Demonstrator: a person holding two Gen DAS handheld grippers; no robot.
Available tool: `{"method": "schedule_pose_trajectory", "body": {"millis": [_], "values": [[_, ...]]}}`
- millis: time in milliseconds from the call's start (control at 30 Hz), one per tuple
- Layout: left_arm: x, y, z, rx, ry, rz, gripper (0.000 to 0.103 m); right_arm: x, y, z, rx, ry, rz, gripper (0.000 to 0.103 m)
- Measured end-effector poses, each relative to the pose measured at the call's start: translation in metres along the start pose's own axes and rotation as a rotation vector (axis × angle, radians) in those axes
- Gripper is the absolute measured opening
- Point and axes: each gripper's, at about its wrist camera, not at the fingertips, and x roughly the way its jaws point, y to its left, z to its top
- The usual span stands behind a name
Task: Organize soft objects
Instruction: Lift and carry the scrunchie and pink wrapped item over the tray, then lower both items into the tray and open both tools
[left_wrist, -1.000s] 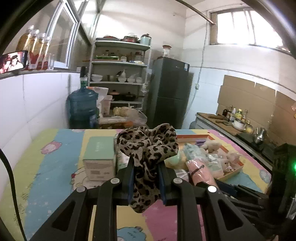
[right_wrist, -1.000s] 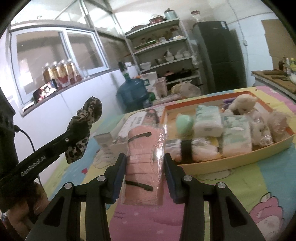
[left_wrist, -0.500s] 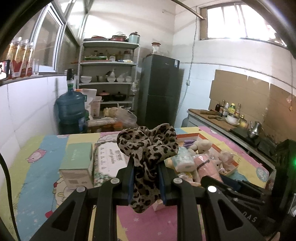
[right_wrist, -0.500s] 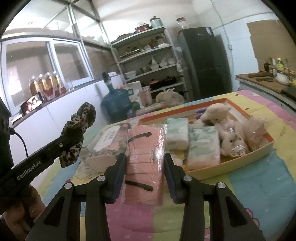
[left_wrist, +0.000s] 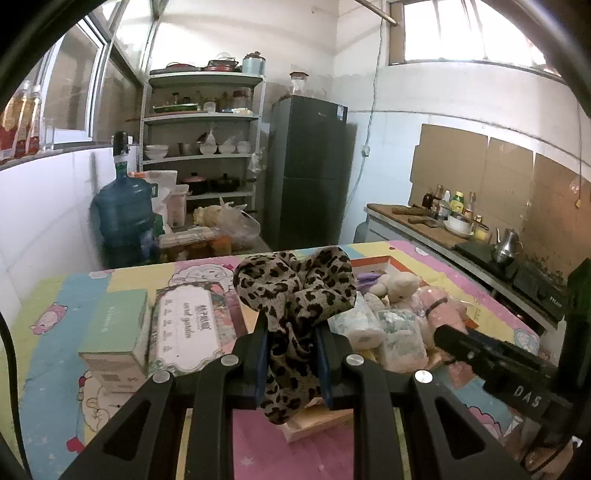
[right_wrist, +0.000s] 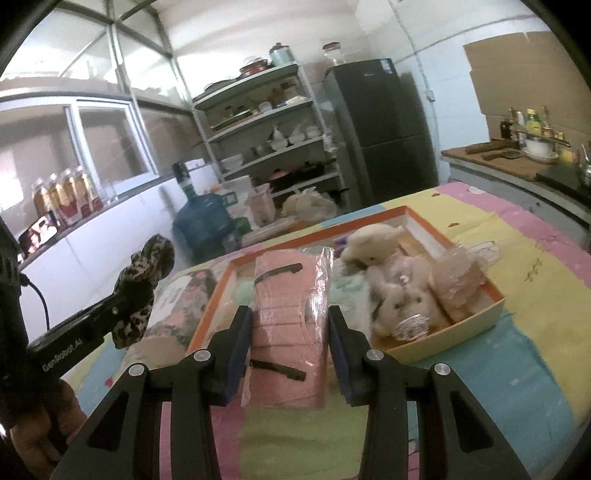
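Your left gripper (left_wrist: 291, 354) pinches a leopard-print scrunchie (left_wrist: 295, 295) between its pads, the fabric bunched above the jaws and hanging below them. Your right gripper (right_wrist: 290, 332) clamps a pink pack of face masks (right_wrist: 286, 314) in clear wrap, held upright between both pads. Both loads hang in the air above a table with a bright cartoon cloth (right_wrist: 517, 332). Just ahead lies an orange-rimmed tray (right_wrist: 476, 317) already holding soft things: a cream plush bear (right_wrist: 402, 299), a second pale plush toy (right_wrist: 373, 236) and tissue packs (left_wrist: 400, 334). Left of the tray sit a flowered box (left_wrist: 188, 328) and a green box (left_wrist: 114, 332). This looks like the carrying step, with both items on the way to the tray. The next move likely calls for finding a free gap among the crowded toys, lowering each item into it, then spreading the jaws so the soft load drops free without snagging
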Motion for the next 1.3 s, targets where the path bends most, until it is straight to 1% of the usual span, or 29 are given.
{"method": "schedule_pose_trajectory", "body": {"millis": [267, 400, 500, 700, 833, 933, 1100, 1200, 1300], "values": [[0.026, -0.01, 0.011, 0.002, 0.013, -0.014, 0.023, 0.006, -0.021, 0.017, 0.002, -0.017, -0.027, 0.042], [0.043, -0.01, 0.021, -0.014, 0.02, -0.025, 0.023, 0.016, -0.024, 0.029, -0.023, -0.017, -0.024, 0.042], [0.059, -0.009, 0.032, -0.024, 0.031, -0.024, 0.023, 0.025, -0.023, 0.04, -0.044, -0.014, -0.004, 0.042], [0.1, -0.012, 0.041, -0.034, 0.091, -0.017, 0.023, 0.059, -0.018, 0.059, -0.107, 0.031, 0.009, 0.042], [0.128, -0.011, 0.04, -0.045, 0.155, -0.022, 0.023, 0.08, -0.02, 0.062, -0.122, 0.069, 0.014, 0.042], [0.142, -0.01, 0.039, -0.054, 0.19, -0.028, 0.023, 0.091, -0.022, 0.061, -0.12, 0.09, 0.021, 0.042], [0.157, -0.006, 0.034, -0.065, 0.246, -0.039, 0.023, 0.106, -0.025, 0.061, -0.121, 0.12, 0.028, 0.042], [0.16, -0.006, 0.033, -0.07, 0.257, -0.045, 0.023, 0.113, -0.029, 0.058, -0.115, 0.136, 0.031, 0.042], [0.162, -0.004, 0.033, -0.081, 0.263, -0.055, 0.027, 0.118, -0.031, 0.056, -0.107, 0.152, 0.036, 0.043]]}}
